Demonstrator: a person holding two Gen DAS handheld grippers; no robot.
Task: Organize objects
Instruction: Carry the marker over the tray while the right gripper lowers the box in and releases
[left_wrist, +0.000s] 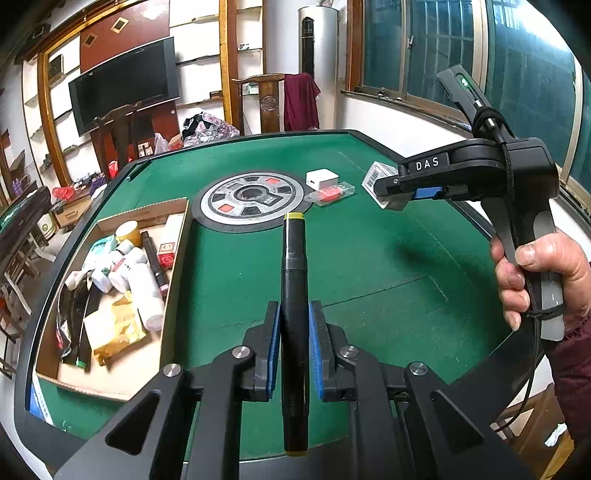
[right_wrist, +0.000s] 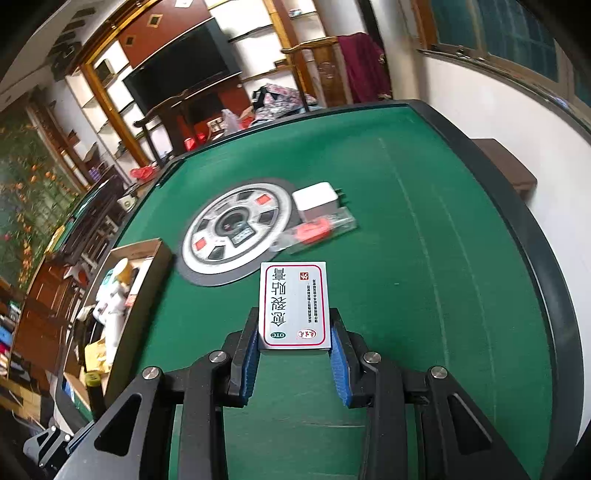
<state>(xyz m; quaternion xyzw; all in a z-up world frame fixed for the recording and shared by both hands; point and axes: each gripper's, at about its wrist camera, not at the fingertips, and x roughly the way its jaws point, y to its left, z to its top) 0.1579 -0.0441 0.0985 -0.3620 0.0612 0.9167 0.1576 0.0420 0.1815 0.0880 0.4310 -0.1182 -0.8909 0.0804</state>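
My left gripper (left_wrist: 294, 317) is shut on a black marker pen (left_wrist: 293, 295) with yellow-green ends, held above the green table (left_wrist: 369, 266). My right gripper (right_wrist: 293, 332) is shut on a flat silver medicine box (right_wrist: 293, 304) with red-bordered label; it shows in the left wrist view (left_wrist: 397, 188) too, raised over the table's far right with the box (left_wrist: 378, 175). A cardboard box (left_wrist: 155, 212) at the left holds white bottles, a yellow packet and other items.
A round grey dial panel (left_wrist: 253, 201) sits in the table's middle. A white charger cube (left_wrist: 323, 179) and a clear packet with a red item (left_wrist: 332, 192) lie beyond it. The table has a raised dark rim (right_wrist: 517, 221). Furniture, a TV and shelves stand behind.
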